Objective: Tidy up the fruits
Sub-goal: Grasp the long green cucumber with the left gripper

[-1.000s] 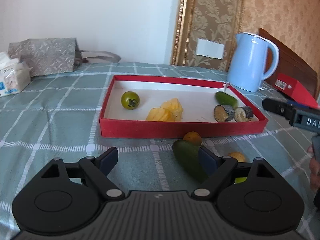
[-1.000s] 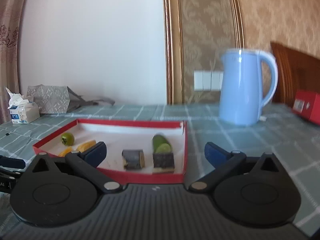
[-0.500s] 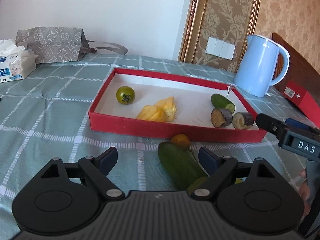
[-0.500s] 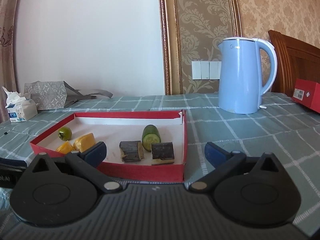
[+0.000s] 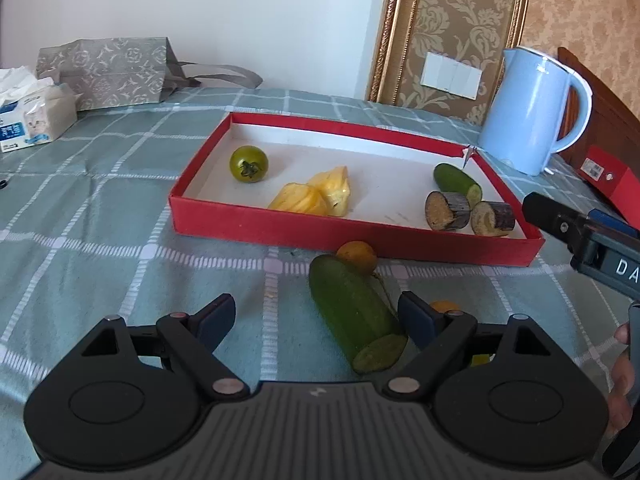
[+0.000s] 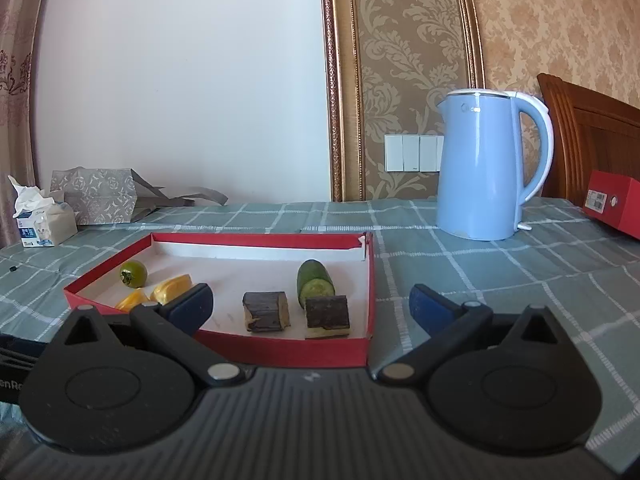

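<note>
While your left tool (image 5: 316, 318) hangs low over the checked cloth surface (image 5: 100, 240), its blue-padded fingers stand wide apart, holding nothing; the large cucumber piece (image 5: 356, 316), a waxy green cylinder with a flat cut end, lies between them, nearer the right pad. A small round orange fruit (image 5: 357, 254) touches its far end, beside the shallow red cardboard tray (image 5: 280, 228). Your right tool (image 6: 310, 306) is likewise spread and empty before the tray's corner, where two bark-skinned chunks (image 6: 266, 311) and a cucumber stub (image 6: 315, 282) rest.
</note>
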### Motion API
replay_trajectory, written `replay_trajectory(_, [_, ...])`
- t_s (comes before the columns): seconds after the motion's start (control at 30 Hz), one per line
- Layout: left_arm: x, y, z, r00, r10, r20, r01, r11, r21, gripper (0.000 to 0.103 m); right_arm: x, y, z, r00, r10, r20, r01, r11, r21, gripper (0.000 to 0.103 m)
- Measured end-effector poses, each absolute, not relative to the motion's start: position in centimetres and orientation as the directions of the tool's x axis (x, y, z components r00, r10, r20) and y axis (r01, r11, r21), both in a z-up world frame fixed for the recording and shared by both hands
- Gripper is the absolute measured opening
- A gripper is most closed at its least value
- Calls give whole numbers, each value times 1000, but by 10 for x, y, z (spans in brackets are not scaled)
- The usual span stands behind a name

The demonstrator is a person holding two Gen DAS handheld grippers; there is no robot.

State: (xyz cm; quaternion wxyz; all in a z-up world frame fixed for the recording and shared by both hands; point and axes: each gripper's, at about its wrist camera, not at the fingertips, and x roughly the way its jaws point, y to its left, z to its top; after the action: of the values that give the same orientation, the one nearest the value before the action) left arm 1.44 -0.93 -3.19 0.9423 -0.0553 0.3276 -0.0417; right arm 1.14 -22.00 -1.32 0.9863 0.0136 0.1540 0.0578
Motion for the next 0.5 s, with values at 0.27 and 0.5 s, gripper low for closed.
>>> replay_trajectory(0.27, [12,-21,-26,777,-101,-622,49,994,-100,72,9,-223,-11,948,125,-294,-112,992,63,103])
replay_trajectory(0.5, [21,-35,-30,746,-104,-658,56,994,-94,51,8,-221,-10,945,134,-297,-123,991,57,103])
